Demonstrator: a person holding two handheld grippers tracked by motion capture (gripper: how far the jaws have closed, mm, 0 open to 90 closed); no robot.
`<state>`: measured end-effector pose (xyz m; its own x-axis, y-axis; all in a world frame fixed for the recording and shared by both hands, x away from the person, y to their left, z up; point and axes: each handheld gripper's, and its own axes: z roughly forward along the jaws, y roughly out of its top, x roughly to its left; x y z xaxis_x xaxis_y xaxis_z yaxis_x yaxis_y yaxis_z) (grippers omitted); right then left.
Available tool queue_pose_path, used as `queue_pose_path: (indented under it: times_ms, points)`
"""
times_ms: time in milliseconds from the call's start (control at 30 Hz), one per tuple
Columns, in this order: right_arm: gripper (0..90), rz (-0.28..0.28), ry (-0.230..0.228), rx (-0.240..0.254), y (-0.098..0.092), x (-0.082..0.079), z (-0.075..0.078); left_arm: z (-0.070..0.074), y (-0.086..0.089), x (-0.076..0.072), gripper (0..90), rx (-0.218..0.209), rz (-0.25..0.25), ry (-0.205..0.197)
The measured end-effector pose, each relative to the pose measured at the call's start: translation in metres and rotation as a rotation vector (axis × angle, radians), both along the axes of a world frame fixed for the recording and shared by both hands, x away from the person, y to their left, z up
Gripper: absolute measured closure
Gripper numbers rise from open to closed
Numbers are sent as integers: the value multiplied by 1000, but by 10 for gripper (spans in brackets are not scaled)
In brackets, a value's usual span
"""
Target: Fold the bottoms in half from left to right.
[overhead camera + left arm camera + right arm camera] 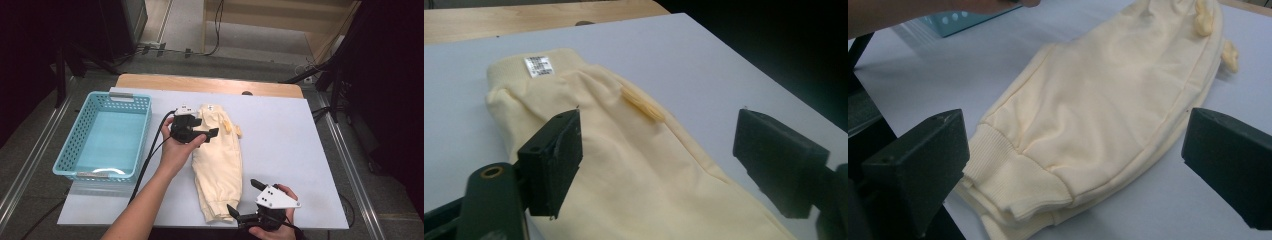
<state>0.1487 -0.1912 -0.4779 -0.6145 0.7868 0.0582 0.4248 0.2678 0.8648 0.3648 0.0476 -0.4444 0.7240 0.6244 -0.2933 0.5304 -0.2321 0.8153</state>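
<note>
Nearest the camera, the right gripper (243, 201) hangs with jaws spread wide and empty beside the ribbed cuffs of the folded cream trousers (218, 162), which lie lengthwise on the white table (290, 145). Farther off, the left gripper (206, 128), jaws parted, hovers by the waistband; a blue basket (82, 131) stands alongside.

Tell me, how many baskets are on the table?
1: a light blue basket at the table's left side, beside the folded cream trousers.
</note>
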Motion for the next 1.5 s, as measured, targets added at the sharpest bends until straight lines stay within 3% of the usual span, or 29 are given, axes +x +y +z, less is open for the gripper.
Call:
queue_pose_path:
  times_ms: [100,300,600,700,967,1033,1167,1200,1267,1367,1433,1500]
  points:
    - [0,1,-2,9,-4,2,1,0,1,-10,140,13,-20,-8]
    - [0,-3,11,11,-10,7,-2,-1,8,-29,125,-2,-37,-19]
    - [0,-7,8,1,-15,11,-2,-8,17,-60,71,19,-66,-30]
    - [0,-16,15,-2,-19,12,-4,-12,21,-71,71,5,-81,-25]
    - [0,-27,30,-18,-26,11,-8,-29,29,-96,71,20,-86,-5]
    - [48,-31,27,-33,-28,9,-10,-33,31,-100,73,27,-93,13]
    - [104,-40,45,-47,-32,6,-16,-40,37,-111,161,43,-86,16]
    - [160,-49,44,-49,-32,5,-17,-41,39,-114,203,40,-89,21]
    - [170,-66,57,-55,-33,5,-19,-43,42,-120,315,42,-93,14]
    - [285,-95,78,-37,-33,7,-22,-47,46,-127,469,73,-81,8]
    - [415,-115,84,-56,-34,7,-25,-49,50,-130,549,70,-94,16]
    - [501,-117,101,-47,-36,10,-28,-52,51,-131,595,111,-75,5]
